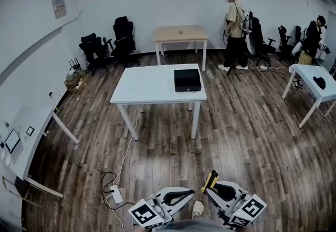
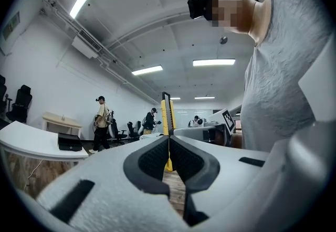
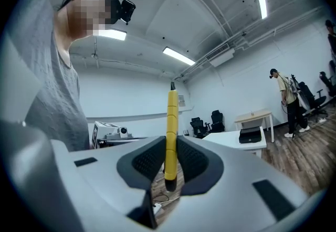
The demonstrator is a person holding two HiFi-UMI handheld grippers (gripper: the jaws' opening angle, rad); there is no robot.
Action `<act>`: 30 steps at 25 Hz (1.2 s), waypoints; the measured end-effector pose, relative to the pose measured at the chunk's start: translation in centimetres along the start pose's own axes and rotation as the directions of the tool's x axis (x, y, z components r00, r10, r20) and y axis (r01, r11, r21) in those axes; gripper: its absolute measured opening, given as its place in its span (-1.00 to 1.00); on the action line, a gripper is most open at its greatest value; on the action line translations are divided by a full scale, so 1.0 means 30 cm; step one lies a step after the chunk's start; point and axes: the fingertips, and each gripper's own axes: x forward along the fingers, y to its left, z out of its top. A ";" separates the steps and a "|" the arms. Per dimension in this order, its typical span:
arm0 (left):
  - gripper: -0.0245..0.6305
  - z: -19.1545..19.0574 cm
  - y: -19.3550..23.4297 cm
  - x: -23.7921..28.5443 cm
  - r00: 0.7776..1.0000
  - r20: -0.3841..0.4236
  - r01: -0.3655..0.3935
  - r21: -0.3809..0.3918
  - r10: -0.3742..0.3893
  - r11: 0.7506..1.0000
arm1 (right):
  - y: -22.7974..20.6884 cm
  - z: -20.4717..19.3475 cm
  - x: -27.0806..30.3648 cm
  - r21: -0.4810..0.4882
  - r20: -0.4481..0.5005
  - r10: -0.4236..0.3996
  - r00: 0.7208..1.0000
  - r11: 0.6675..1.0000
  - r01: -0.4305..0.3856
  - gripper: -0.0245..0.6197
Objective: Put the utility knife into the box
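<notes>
This is a bare office or lab room, with white tables (image 1: 147, 86), a wooden desk (image 1: 173, 34), black swivel chairs (image 1: 124, 34), plank floor (image 1: 247, 136), ceiling strip lights (image 2: 213, 62) and 2 people standing (image 1: 234, 31).

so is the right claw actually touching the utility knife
Touching. The right gripper view shows the right claw closed on the utility knife, pinched upright between its two sides.

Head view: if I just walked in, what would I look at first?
Probably the bright yellow utility knife, pinched in the right claw at the bottom of the picture. Next comes the black box, sitting alone on the white table in the middle of the room, well away from the knife. The left claw is shut with nothing in it.
</notes>
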 end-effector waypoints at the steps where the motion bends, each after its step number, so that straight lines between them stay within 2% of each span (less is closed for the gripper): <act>1: -0.87 0.009 0.018 0.026 1.000 -0.001 0.001 -0.001 -0.001 1.000 | -0.030 0.010 0.006 0.000 0.000 0.002 1.000 1.000 -0.002 -0.67; 9: -0.87 0.049 0.174 0.231 1.000 -0.010 -0.016 0.019 0.016 1.000 | -0.281 0.074 0.037 0.003 0.022 0.018 1.000 1.000 -0.018 -0.67; 17: -0.87 0.055 0.277 0.393 0.999 -0.012 -0.043 0.033 0.043 0.999 | -0.473 0.098 0.040 0.003 0.024 0.040 0.999 0.999 -0.040 -0.67; 24: -0.87 0.027 0.322 0.468 0.998 -0.017 -0.051 0.066 0.052 0.997 | -0.577 0.093 0.039 0.010 0.016 0.052 0.999 0.999 -0.053 -0.67; 30: -0.87 0.030 0.393 0.466 0.994 -0.013 -0.109 0.054 0.110 0.993 | -0.623 0.087 0.058 0.021 0.008 0.067 0.998 0.998 -0.067 -0.67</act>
